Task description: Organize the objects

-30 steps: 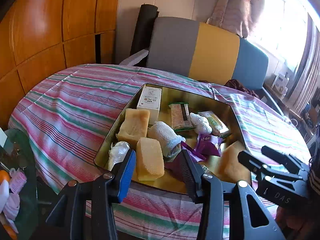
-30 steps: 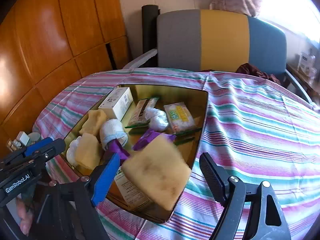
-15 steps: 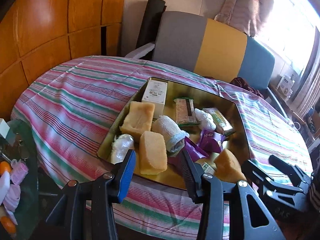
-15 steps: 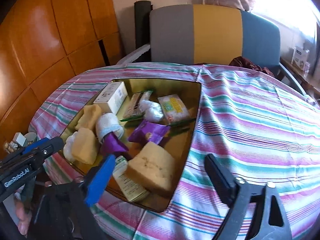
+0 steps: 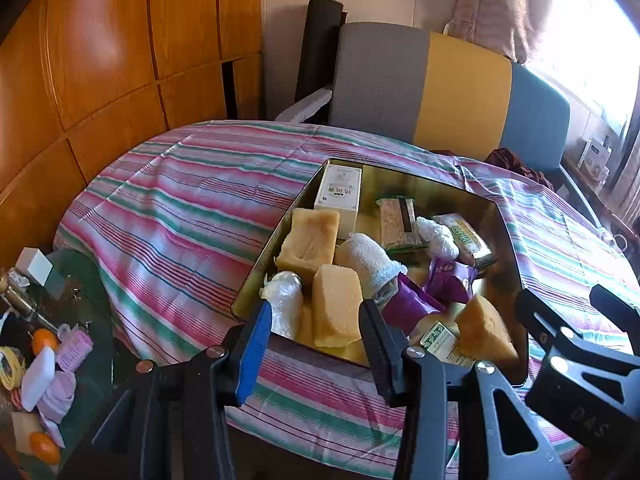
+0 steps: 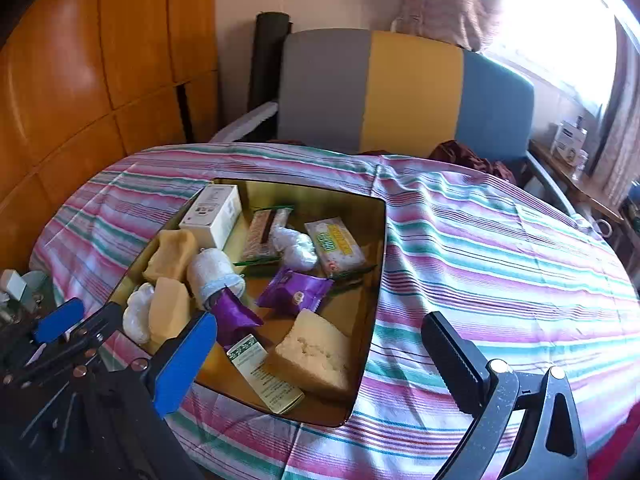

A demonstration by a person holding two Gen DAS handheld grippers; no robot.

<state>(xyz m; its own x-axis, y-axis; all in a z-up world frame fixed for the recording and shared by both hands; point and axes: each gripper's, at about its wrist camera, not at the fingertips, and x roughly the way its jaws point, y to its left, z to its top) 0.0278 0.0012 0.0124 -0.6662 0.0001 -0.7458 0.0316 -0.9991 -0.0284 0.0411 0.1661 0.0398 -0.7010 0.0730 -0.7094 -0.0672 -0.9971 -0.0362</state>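
A gold metal tray [image 6: 376,248] sits on a desk covered by a striped cloth [image 6: 500,256]. Inside it lie yellow sponges, a white box [image 6: 212,216], purple snack packets and wrapped rolls. One sponge wedge [image 6: 316,350] rests in the tray's near right corner. The left tongs [image 5: 316,334] and right tongs [image 6: 320,354] both hover spread apart, grasping nothing.
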